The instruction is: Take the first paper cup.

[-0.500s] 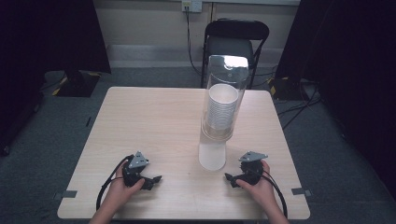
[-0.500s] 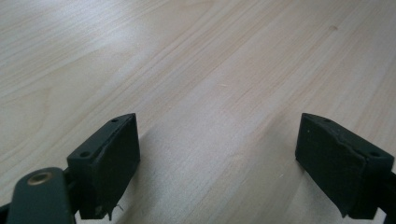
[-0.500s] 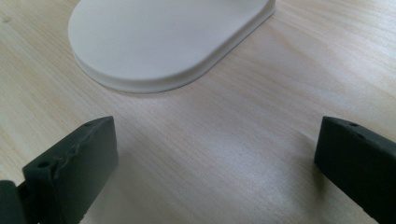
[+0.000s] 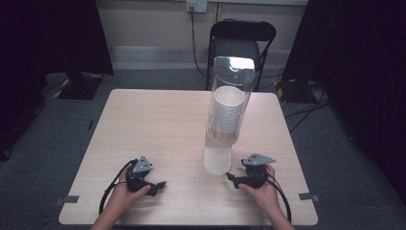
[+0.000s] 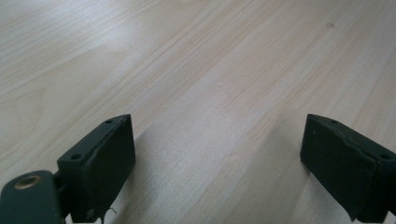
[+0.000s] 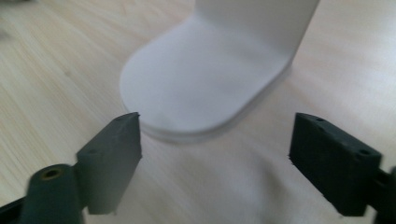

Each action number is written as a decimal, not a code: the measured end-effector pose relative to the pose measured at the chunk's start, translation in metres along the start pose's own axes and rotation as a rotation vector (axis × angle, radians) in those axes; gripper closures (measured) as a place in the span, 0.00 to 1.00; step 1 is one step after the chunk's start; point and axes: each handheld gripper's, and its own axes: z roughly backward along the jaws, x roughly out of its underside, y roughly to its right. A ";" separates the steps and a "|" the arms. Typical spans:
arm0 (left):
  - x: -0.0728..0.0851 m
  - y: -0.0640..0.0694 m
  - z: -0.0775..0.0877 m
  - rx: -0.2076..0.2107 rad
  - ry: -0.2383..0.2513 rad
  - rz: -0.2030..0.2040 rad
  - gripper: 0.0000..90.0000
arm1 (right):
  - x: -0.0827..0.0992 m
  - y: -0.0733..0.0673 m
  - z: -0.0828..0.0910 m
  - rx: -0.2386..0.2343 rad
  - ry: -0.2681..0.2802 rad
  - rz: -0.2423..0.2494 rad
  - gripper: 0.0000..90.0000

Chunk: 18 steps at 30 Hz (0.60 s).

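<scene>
Just one cup dispenser [image 4: 225, 122] stands on the table [image 4: 158, 120] — a clear tube on a white base, right of centre and closer to the near edge, holding one stack of white cups [image 4: 228, 106]. Two grippers rest near that near edge. Both are held with jaws spread wide, gripping nothing: the left gripper [image 4: 152, 186] toward the near left corner, the right gripper [image 4: 234, 180] just beside the base [image 6: 205, 84].

the cup dispenser [image 4: 225, 120] stands just ahead of the right gripper [image 4: 231, 178]; bare table [image 4: 153, 124] lies left of it.
</scene>
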 end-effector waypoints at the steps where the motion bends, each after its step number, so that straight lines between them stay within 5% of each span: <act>1: 0.000 0.000 0.000 0.000 0.000 -0.001 0.11 | 0.000 0.000 0.000 0.000 0.000 0.000 0.17; 6: 0.000 0.000 0.000 0.000 0.000 0.000 0.11 | -0.027 -0.005 0.009 0.005 0.123 0.027 0.17; 18: 0.000 0.000 0.000 0.000 -0.001 0.000 0.11 | -0.058 -0.002 0.011 -0.044 0.228 -0.002 0.18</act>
